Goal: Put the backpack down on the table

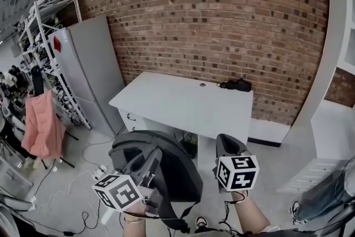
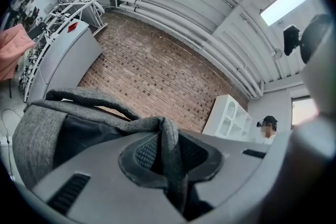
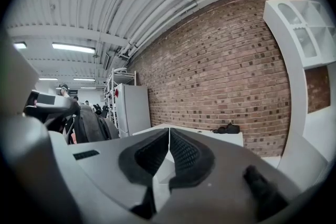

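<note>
The backpack (image 1: 177,172) is held clear of the table (image 1: 183,102), which lies at 12 o'clock.
The left gripper (image 2: 167,136) pinches its grey strap (image 2: 176,176), jaws narrow; the right gripper (image 3: 168,147), at 3 o'clock, is closed on nothing.

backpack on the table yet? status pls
Done: the left hand-held gripper is shut on the backpack strap, with the bag held up off the floor. In hand: the bag hangs short of the table. Left: set it on the tabletop and release. The right hand-held gripper is shut and empty.
</note>
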The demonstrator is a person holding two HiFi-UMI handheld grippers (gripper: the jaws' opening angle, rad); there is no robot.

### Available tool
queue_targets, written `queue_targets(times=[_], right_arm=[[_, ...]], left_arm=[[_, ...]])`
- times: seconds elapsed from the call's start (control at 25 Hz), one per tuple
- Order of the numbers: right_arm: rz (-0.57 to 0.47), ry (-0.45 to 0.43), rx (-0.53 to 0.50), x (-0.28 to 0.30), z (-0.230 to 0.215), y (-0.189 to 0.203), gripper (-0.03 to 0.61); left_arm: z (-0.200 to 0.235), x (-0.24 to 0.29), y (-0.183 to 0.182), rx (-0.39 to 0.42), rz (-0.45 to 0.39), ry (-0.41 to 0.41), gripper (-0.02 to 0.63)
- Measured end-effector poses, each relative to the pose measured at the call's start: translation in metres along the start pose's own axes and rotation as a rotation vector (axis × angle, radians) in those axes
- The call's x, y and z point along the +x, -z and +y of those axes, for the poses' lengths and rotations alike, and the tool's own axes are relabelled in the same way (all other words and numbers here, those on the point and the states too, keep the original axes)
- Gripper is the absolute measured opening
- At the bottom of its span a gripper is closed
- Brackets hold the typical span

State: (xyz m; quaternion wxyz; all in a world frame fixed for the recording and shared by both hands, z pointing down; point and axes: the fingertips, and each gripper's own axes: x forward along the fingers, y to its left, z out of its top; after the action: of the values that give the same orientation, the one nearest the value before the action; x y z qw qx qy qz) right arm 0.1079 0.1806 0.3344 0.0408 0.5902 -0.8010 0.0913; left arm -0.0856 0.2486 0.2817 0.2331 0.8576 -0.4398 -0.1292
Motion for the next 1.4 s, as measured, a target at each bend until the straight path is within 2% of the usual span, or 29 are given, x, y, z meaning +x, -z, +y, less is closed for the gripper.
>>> queue_targets(times=[0.44, 1.0, 1.4], right_arm=[[-0.012, 0.007, 0.011, 0.056, -0.046, -0.017, 0.031], [-0.026, 0.003, -0.027, 0.114, -0.091, -0.036, 0.031], [0.008, 0.025, 0.0, 0.14, -0.119, -0.025, 0.031]], left_arm=[[-0.001, 0.067, -0.035, 0.041, -0.052, 0.032, 0.061], [0.012, 0.129, -0.056, 0.074, -0.101, 0.047, 0.061], [0.018, 0.168, -0.081, 0.089, -0.124, 0.056, 0.061]])
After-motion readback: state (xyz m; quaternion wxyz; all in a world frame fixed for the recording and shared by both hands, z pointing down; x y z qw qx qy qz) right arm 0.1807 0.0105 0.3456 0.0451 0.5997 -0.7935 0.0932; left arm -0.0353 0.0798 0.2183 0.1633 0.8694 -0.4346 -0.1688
